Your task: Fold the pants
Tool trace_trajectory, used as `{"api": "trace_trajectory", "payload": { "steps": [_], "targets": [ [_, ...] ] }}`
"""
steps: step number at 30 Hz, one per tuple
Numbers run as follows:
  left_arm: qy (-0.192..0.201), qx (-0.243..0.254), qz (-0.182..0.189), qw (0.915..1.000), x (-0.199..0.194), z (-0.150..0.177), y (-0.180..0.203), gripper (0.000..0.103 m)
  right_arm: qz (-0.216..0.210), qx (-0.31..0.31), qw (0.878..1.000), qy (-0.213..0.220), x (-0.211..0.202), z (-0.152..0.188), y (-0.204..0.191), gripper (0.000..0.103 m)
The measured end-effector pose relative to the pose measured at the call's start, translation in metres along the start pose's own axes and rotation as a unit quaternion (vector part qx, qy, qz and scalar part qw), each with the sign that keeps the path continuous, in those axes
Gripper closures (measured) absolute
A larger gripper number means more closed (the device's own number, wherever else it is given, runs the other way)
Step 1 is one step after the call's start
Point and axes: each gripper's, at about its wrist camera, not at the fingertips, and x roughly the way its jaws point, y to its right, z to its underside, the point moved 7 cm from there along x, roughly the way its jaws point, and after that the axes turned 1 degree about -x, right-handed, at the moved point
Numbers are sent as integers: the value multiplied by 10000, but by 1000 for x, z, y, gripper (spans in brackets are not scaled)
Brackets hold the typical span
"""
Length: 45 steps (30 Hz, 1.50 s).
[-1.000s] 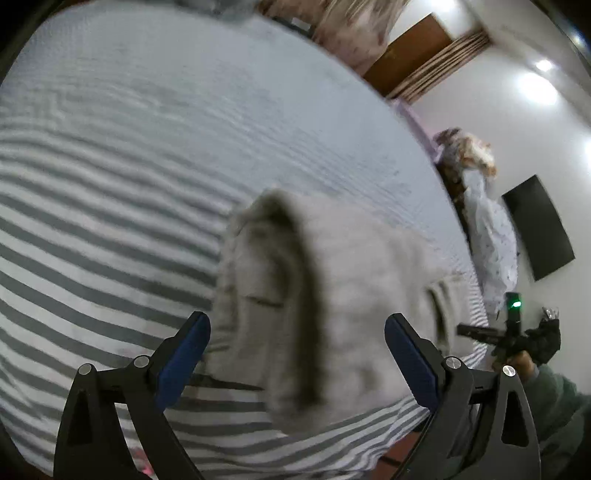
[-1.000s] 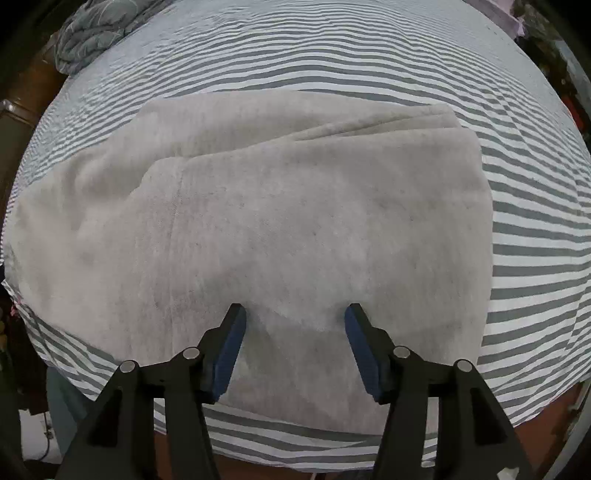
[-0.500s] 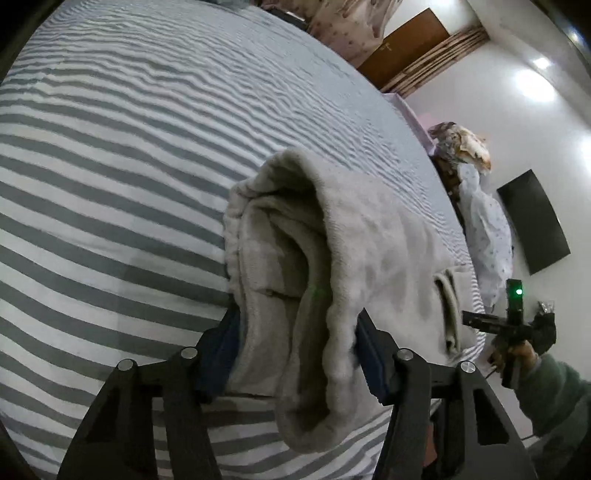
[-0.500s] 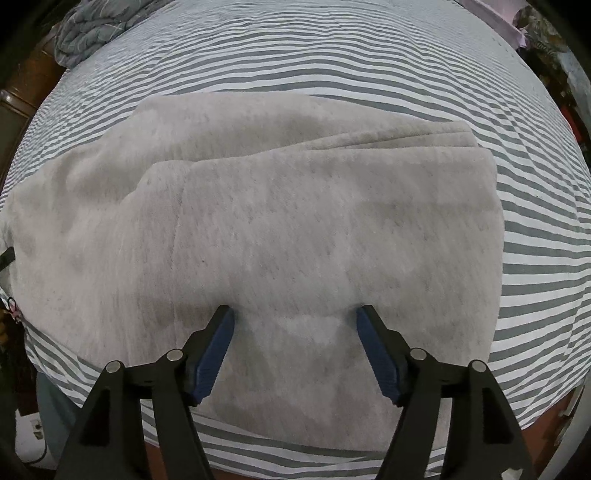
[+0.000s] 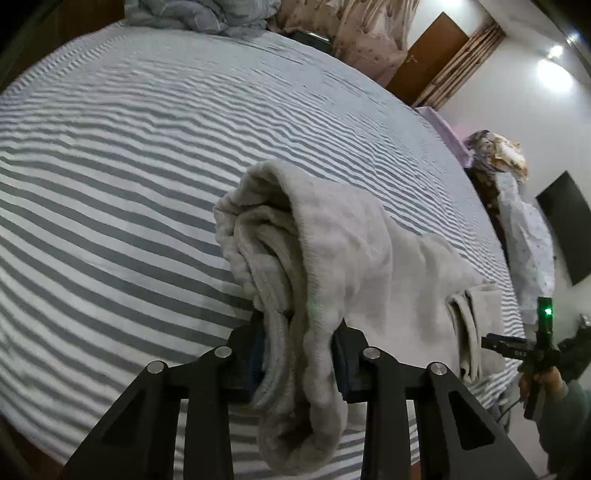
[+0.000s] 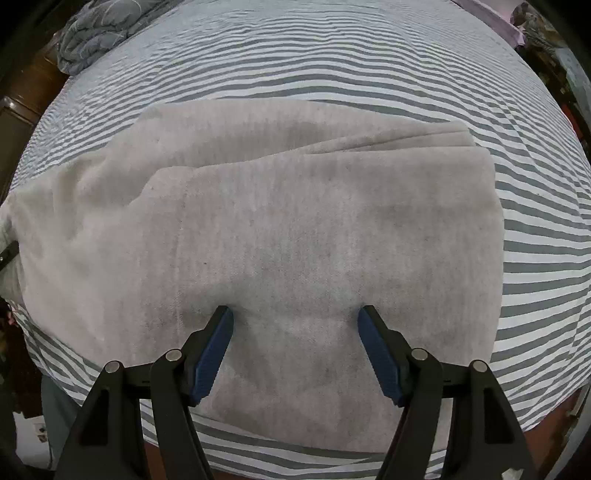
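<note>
Light grey fleece pants lie folded in layers on the striped bed. In the left wrist view their bunched end is clamped in my left gripper, which is shut on the fabric; part hangs down over the bed's near edge. My right gripper is open, its blue pads resting on or just above the flat folded part near the bed's front edge, holding nothing. The right gripper also shows at the far right of the left wrist view.
The bed has a grey-and-white striped sheet. A crumpled grey blanket lies at the far corner. A door and a wall television stand beyond the bed, with piled clutter beside it.
My left gripper moved in around the bunched end of the pants and closed on it. My right gripper opened a little wider over the folded part.
</note>
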Motion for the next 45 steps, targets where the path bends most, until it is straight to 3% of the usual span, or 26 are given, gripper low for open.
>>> {"api": "trace_trajectory", "payload": {
  "steps": [5, 11, 17, 20, 24, 29, 32, 37, 40, 41, 43, 45],
  "targets": [
    [126, -303, -48, 9995, -21, -2, 19, 75, -322, 127, 9993, 131, -16, 8, 11, 39],
    [191, -36, 170, 9997, -50, -7, 78, 76, -569, 388, 9976, 93, -7, 16, 28, 41],
    [48, 534, 231, 9983, -59, 0, 163, 76, -149, -214, 9997, 22, -7, 16, 12, 34],
    [-42, 688, 317, 9971, -58, 3, 204, 76, -734, 58, 9971, 178, -27, 21, 20, 43],
    [-193, 931, 552, 9939, -47, 8, 268, 76, -1461, 646, 9862, 425, -57, 33, 46, 44],
    [-518, 1351, 708, 9869, -8, 23, 353, 76, -1736, 1140, 9732, 982, -99, 48, 100, 43],
    [-784, 1704, 598, 9804, 30, 44, 399, 75, -1651, 1416, 9682, 1232, -111, 57, 135, 43],
    [-1089, 2402, -65, 9646, 116, 94, 443, 74, -1595, 1837, 9617, 1262, -105, 76, 184, 43],
    [-1172, 2888, -522, 9488, 160, 128, 456, 67, -1662, 2065, 9572, 1164, -95, 92, 204, 43],
    [-1096, 3178, -623, 9397, 167, 139, 467, 63, -1659, 2115, 9565, 1133, -92, 95, 211, 43],
    [-868, 3527, -586, 9298, 164, 150, 486, 51, -1703, 2240, 9533, 1096, -83, 96, 220, 43],
    [-768, 3788, -192, 9221, 153, 157, 511, 43, -1754, 2371, 9496, 1063, -76, 100, 226, 43]
  ]
}}
